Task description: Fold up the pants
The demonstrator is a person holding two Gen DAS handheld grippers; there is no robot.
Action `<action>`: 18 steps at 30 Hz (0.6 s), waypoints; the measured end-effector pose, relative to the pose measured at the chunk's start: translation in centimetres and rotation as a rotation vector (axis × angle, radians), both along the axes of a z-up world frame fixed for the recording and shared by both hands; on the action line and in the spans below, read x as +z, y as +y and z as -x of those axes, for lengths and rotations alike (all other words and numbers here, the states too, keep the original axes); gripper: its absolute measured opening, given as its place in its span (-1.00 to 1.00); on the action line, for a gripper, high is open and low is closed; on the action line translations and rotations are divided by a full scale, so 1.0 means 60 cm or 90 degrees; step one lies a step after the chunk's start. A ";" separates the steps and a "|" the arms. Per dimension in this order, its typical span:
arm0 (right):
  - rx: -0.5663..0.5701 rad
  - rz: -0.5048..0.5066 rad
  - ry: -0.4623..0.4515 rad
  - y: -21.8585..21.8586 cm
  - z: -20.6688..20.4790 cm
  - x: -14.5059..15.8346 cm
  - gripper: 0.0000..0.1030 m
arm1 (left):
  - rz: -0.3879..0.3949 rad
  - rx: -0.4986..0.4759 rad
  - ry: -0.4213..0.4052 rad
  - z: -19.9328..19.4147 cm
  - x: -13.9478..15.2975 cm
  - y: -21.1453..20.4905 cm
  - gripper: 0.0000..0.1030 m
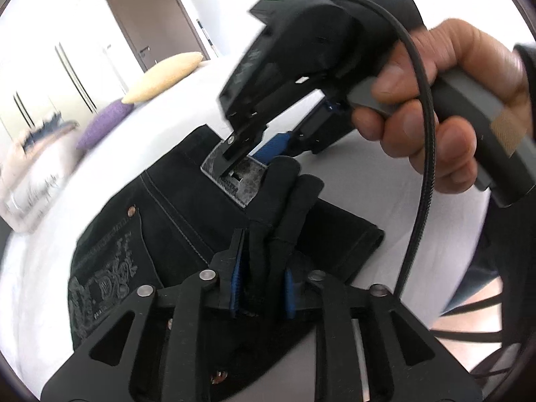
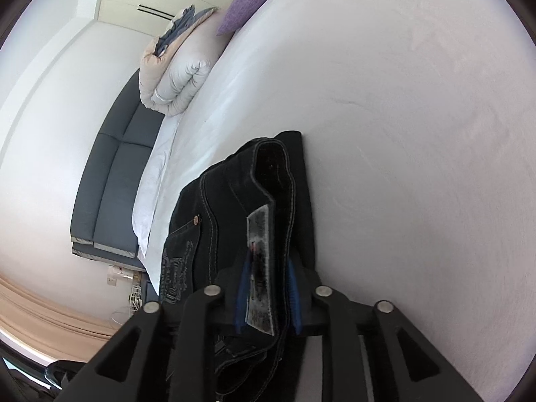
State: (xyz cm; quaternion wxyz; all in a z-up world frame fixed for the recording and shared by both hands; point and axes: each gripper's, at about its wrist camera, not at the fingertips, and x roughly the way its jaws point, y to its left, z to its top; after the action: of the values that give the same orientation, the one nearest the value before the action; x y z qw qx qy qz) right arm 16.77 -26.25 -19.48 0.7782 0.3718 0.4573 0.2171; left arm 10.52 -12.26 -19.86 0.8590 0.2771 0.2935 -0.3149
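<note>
Black denim pants lie on a white bed, back pocket with grey embroidery up. My left gripper is shut on a bunched fold of the pants' fabric. My right gripper shows in the left wrist view, held by a hand, its blue-padded fingers clamped on the waistband at the grey leather label. In the right wrist view the right gripper is shut on the waistband with the label between the pads, and the pants hang from it toward the bed.
The white bed sheet spreads around the pants. A purple cushion, a cream cushion and a rolled duvet lie at the bed's far end. A dark headboard stands beyond. A brown door is behind.
</note>
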 end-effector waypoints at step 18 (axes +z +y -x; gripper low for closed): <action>0.021 0.112 0.007 0.074 0.033 0.022 -1.00 | 0.122 0.213 0.209 -0.305 0.033 0.285 -0.66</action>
State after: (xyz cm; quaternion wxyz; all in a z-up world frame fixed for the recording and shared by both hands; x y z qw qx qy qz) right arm 14.81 -21.83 -18.15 0.8016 0.2957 0.4850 0.1866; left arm 28.82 4.85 -17.86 0.8623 0.0867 0.4399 -0.2355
